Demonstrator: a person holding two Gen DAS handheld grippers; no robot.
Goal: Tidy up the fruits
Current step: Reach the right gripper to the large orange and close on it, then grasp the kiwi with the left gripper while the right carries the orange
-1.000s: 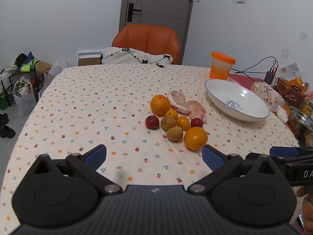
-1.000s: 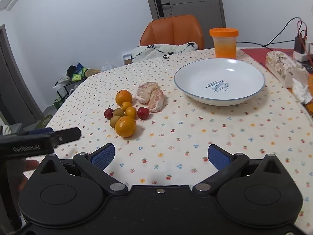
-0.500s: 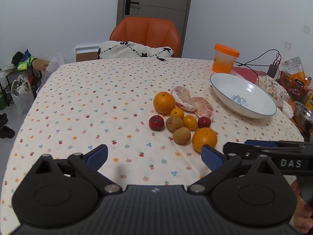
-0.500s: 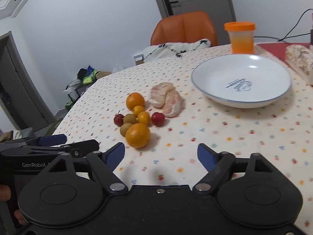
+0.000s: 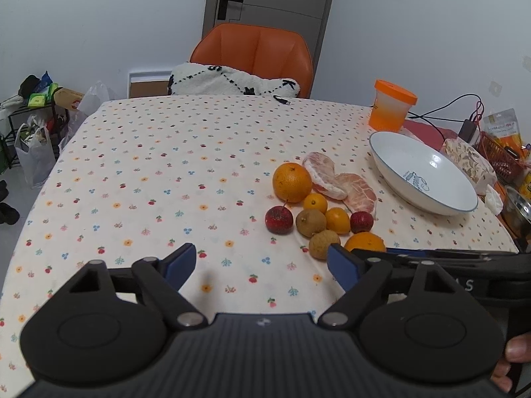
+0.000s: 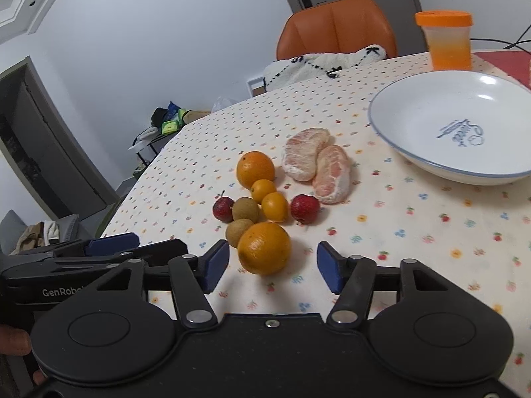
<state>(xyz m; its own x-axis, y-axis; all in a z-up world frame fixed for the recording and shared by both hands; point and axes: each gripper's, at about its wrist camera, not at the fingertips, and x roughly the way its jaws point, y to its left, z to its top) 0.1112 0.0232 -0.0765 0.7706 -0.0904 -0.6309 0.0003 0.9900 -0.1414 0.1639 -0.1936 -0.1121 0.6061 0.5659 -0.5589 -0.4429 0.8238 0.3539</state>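
- Fruits clustered on the surface (image 6: 431, 232), beside the empty white bowl (image 6: 415, 162).
- Right tongs (image 6: 272, 267) gaped wide, empty, framing the near orange (image 6: 264, 247); the grasp step seemingly awaited closing.
- Left tongs (image 5: 262, 265) hung open, empty.

Near orange (image 5: 364, 242) is showing only its top behind the right gripper's arm (image 5: 448, 258) in left wrist view. White bowl (image 6: 458, 132) is getting cut off by the right edge. Bowl lettering (image 6: 459, 130) is reading too small.
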